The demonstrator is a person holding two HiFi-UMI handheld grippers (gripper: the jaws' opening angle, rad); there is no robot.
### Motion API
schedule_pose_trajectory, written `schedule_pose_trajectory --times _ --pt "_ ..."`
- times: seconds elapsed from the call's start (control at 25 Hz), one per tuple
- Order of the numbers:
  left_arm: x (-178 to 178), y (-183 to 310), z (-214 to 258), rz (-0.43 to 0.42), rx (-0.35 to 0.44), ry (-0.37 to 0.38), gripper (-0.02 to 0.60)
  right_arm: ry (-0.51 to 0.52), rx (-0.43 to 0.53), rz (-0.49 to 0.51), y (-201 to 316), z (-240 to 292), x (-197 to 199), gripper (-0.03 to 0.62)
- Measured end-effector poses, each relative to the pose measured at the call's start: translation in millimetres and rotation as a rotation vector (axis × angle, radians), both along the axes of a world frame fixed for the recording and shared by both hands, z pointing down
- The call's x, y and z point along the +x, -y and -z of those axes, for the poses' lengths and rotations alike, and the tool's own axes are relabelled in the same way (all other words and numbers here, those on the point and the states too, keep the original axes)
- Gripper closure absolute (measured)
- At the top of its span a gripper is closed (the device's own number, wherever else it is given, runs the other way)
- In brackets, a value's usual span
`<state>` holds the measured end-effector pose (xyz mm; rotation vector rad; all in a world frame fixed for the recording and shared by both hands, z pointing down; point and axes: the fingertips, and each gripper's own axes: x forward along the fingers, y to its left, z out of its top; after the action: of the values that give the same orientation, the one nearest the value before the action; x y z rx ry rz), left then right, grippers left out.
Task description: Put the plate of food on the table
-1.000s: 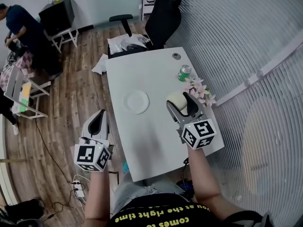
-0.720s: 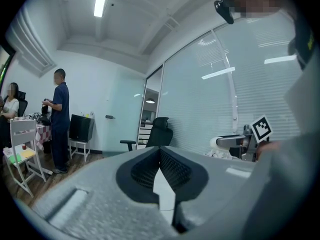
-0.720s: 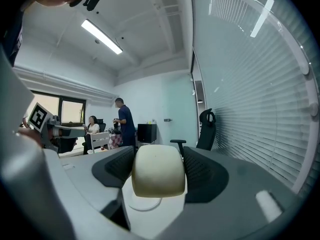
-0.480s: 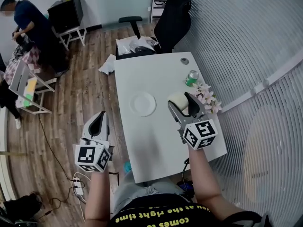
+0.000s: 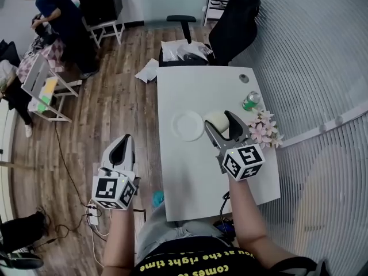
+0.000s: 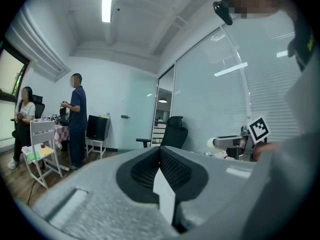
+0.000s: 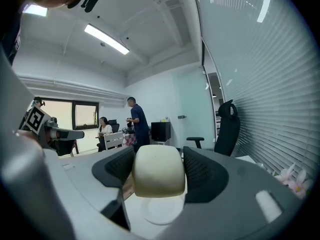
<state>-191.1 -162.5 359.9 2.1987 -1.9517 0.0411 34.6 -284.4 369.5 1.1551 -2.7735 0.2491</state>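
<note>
Now the right gripper, clamping a pale bun, has edged nearer the empty plate — plating seems next; left gripper closed, idle.

White table, white plate, pale cream bun at the plate's 3 o'clock, green can at 2 o'clock, pink flowers; brown wood-plank floor.

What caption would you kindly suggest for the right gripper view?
Right gripper shut on a pale bun, white plate on the table beyond.
</note>
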Motion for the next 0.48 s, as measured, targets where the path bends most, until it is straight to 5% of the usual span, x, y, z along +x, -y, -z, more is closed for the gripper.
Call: schedule_pose_trajectory --times 0.48 --pt "-24 -7 -19 0.077 -0.025 -0.015 0.581 -0.016 -0.040 0.080 20 -33 -44 0.273"
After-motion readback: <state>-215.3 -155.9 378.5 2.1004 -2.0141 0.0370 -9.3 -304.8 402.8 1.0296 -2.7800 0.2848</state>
